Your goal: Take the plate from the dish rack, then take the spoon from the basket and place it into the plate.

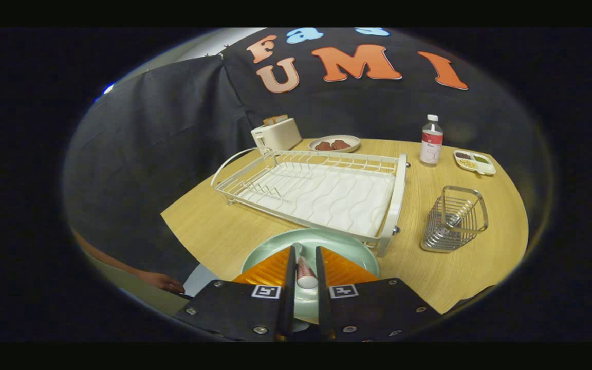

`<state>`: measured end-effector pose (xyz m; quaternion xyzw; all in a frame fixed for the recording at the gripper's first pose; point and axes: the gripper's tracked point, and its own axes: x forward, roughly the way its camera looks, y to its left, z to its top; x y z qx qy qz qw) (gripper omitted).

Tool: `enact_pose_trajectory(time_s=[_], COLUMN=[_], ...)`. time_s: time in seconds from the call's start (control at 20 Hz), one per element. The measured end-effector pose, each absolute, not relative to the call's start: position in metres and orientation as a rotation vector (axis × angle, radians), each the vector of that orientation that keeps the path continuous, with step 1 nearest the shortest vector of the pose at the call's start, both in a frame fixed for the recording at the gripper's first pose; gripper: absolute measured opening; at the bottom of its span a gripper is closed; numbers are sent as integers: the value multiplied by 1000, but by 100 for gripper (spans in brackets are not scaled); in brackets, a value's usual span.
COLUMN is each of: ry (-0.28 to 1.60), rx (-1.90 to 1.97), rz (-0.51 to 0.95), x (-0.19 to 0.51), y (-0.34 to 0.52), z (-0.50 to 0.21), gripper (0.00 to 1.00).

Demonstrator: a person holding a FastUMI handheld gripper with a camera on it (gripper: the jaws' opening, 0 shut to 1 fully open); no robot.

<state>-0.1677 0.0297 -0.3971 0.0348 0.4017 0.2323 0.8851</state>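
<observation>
A pale green plate (352, 253) lies flat on the wooden table, just in front of the white wire dish rack (396, 195), whose slots stand empty. My gripper (304, 248) hovers over the plate. Its fingers are drawn close together on a spoon (306, 275) with a red-and-white handle. The spoon points forward between them, above the plate's middle. To the right of the rack stands the metal wire basket (454, 218), with nothing sticking out of it.
Behind the rack are a cream toaster (277, 133) and a dish of reddish food (334, 143). A bottle (431, 140) and a small snack tray (475, 162) stand at the back right. A person's hand (161, 281) rests beyond the table's left edge.
</observation>
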Motion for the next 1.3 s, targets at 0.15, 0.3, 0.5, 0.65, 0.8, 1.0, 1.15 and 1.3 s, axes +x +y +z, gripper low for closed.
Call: enact_pose_trajectory(time_s=[0.15, 0.3, 0.5, 0.65, 0.8, 1.0, 1.15, 1.3], ry=[917, 1041, 1065, 1037, 981, 865, 758, 631], rx=[125, 162, 162, 153, 153, 145, 150, 137], rz=[463, 439, 404, 375, 332, 277, 244, 217], x=[-181, -196, -197, -191, -178, -153, -130, -104], y=[25, 19, 11, 3, -8, -28, -39, -48], z=[-416, -440, -445, -437, -420, -376, -333, -284], gripper=[22, 26, 26, 32, 42, 54, 64, 74])
